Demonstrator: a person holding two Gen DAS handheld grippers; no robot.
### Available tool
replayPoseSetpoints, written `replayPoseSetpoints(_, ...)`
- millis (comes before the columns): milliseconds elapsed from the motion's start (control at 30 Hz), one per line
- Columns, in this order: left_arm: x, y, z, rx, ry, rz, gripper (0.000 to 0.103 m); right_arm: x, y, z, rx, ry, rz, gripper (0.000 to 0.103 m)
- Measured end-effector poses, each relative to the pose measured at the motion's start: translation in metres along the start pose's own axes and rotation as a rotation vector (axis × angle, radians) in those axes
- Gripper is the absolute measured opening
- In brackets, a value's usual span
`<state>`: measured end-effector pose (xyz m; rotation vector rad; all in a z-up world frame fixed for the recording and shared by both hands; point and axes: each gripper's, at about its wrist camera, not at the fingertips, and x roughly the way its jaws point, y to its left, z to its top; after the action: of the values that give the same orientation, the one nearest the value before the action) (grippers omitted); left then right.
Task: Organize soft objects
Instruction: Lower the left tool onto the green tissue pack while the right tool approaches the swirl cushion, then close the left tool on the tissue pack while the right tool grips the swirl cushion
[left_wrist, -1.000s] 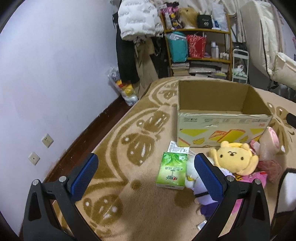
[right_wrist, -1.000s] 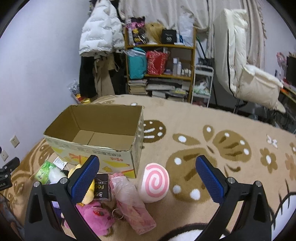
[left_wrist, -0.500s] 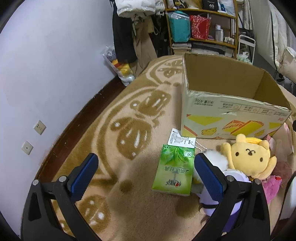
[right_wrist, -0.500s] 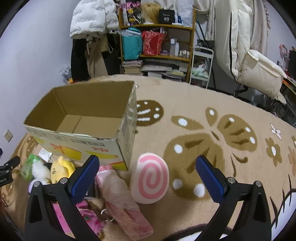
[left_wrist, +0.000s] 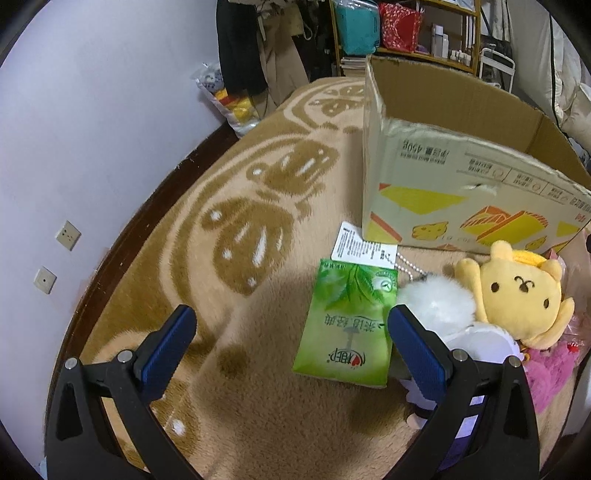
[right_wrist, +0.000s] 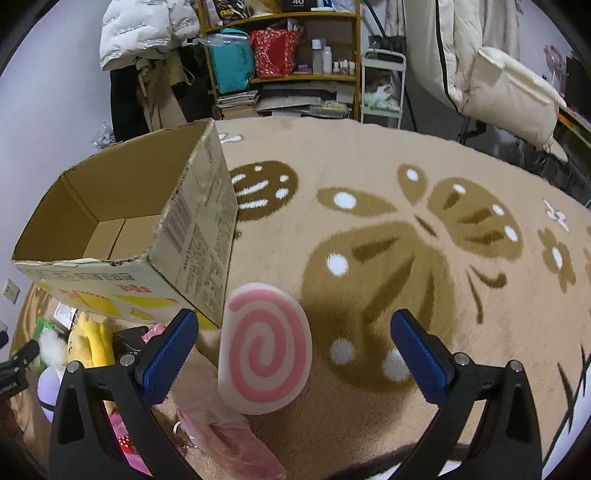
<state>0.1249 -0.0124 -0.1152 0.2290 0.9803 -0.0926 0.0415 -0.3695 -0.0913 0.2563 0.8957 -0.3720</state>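
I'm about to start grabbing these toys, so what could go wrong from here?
The right hand-held gripper, open, frames the pink swirl cushion, which looks wide and may squeeze out. The left hand-held gripper, open, faces the flat green tissue pack; its fingers may dig into the carpet. The pack's edge lies against the white pompom, which might snag.

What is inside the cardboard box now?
In the right wrist view, the cardboard box shows only bare bottom flaps and inner walls. Its near wall hides the front of the floor, so that part cannot be checked.

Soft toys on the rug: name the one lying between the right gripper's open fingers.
The pink-and-white swirl cushion, lying between the right gripper fingers. The yellow plush and white pompom lie left, beyond them.
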Motion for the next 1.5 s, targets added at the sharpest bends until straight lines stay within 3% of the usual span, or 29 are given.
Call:
replayPoseSetpoints(433,0.008,-0.006,-0.003,0.005,0.057,-0.05,0.102,0.021,0.009,-0.005,-0.042,0.06,0.005,0.103)
replayPoseSetpoints(667,0.02,-0.004,-0.002,-0.013,0.096,-0.051,0.102,0.027,0.015,-0.007,-0.077,0.082,0.012,0.095)
replayPoseSetpoints(900,0.02,-0.004,-0.003,-0.014,0.099,-0.049,0.102,0.028,0.017,-0.008,-0.073,0.108,0.077,0.068)
replayPoseSetpoints(967,0.021,-0.002,-0.003,-0.014,0.101,-0.041,0.101,0.029,0.017,-0.008,-0.064,0.123,0.101,0.066)
replayPoseSetpoints(1167,0.021,0.002,-0.006,-0.032,0.115,-0.046,0.082,0.025,0.014,-0.01,-0.045,0.126,0.094,0.063)
replayPoseSetpoints(1333,0.025,0.002,-0.008,-0.029,0.138,-0.036,0.063,0.022,0.01,-0.009,-0.033,0.128,0.102,0.053)
replayPoseSetpoints(1500,0.02,0.001,-0.008,-0.019,0.116,-0.026,0.062,0.017,0.01,-0.01,-0.038,0.123,0.109,0.047)
